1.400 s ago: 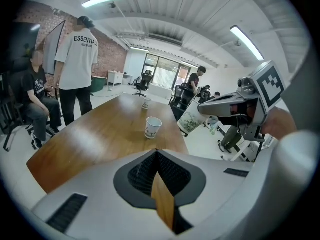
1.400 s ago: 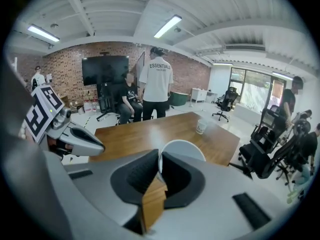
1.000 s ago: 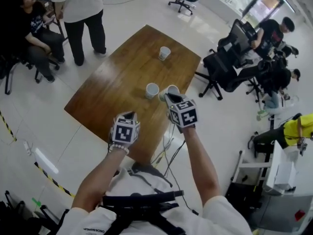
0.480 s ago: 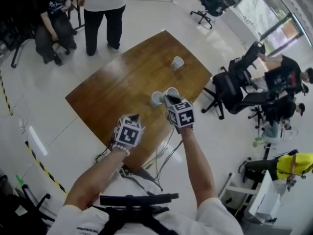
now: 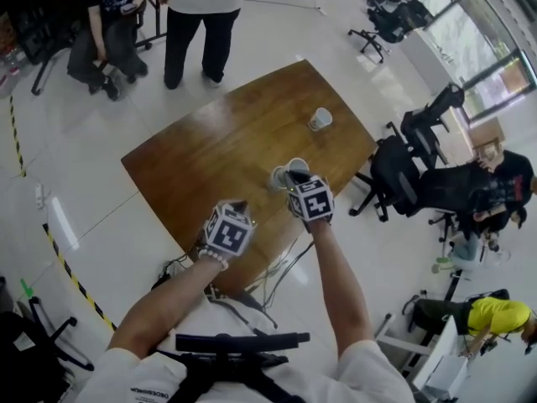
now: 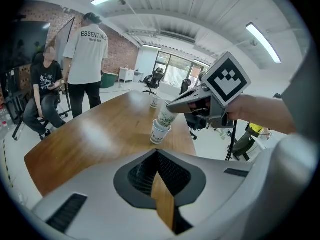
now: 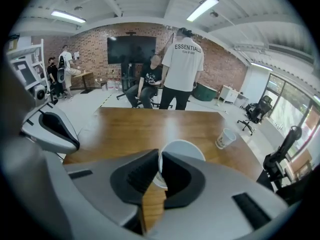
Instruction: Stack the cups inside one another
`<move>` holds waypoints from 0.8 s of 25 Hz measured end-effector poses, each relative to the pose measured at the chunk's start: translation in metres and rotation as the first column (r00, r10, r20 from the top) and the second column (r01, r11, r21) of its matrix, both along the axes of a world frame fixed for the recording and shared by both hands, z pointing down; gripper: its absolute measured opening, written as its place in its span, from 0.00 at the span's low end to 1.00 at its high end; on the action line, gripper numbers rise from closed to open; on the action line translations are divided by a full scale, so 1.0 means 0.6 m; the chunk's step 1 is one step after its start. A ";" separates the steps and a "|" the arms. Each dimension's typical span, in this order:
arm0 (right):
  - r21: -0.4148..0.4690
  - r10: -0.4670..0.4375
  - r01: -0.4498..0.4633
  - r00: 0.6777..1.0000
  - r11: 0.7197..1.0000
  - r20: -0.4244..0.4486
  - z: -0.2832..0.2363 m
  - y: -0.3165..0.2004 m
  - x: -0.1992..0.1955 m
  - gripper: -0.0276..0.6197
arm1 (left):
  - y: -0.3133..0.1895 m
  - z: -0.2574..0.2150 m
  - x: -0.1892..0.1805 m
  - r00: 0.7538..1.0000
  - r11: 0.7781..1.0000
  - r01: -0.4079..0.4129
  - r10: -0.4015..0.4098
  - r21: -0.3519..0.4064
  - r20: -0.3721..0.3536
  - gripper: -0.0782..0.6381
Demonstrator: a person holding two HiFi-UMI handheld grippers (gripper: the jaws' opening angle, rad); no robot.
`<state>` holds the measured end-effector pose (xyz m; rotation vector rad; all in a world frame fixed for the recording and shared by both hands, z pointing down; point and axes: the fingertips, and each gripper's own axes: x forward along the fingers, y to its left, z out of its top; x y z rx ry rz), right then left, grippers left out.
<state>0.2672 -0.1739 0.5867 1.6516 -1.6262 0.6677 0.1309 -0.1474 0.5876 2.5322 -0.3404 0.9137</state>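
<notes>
- Firmly, the right gripper (image 7: pixel 160 160) was clamped on the rim of the held cup (image 7: pixel 184 150), a white paper one. One jaw sat inside the mouth and the other against the outer wall.
- The held cup hung tilted just beyond the jaw tips. Its base was at the mouth of a second cup (image 6: pixel 159 133), which stood upright directly below the tips. Whether the two cups touched could not be told.
- The left gripper (image 6: pixel 157 154) had its jaws together with nothing between them. It sat to the left of the right gripper and nearer the person, over the near edge of the table, apart from both cups.
- A third cup (image 7: pixel 226 138) stood ahead and to the right of the right gripper, well apart from the pair.
- All three cups were over or on the brown wooden table (image 5: pixel 210 145).
- Past the table's far edge from both grippers were a standing person (image 7: pixel 186 69) in a white shirt and a seated person (image 7: pixel 150 81).
- A black office chair (image 5: pixel 403 170) stood off the table's edge, right of the right gripper.
</notes>
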 end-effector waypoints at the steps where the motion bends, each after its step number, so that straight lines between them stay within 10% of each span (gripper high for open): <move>1: -0.006 -0.006 0.006 1.000 1.000 -0.005 0.004 -0.003 -0.001 0.09 | -0.001 0.003 -0.001 1.000 1.000 0.000 0.000 -0.004 0.002 0.09; 20: -0.112 -0.095 0.087 0.993 0.990 -0.074 0.074 -0.020 -0.016 0.09 | -0.012 0.023 -0.020 0.999 0.998 0.036 -0.036 -0.045 0.015 0.09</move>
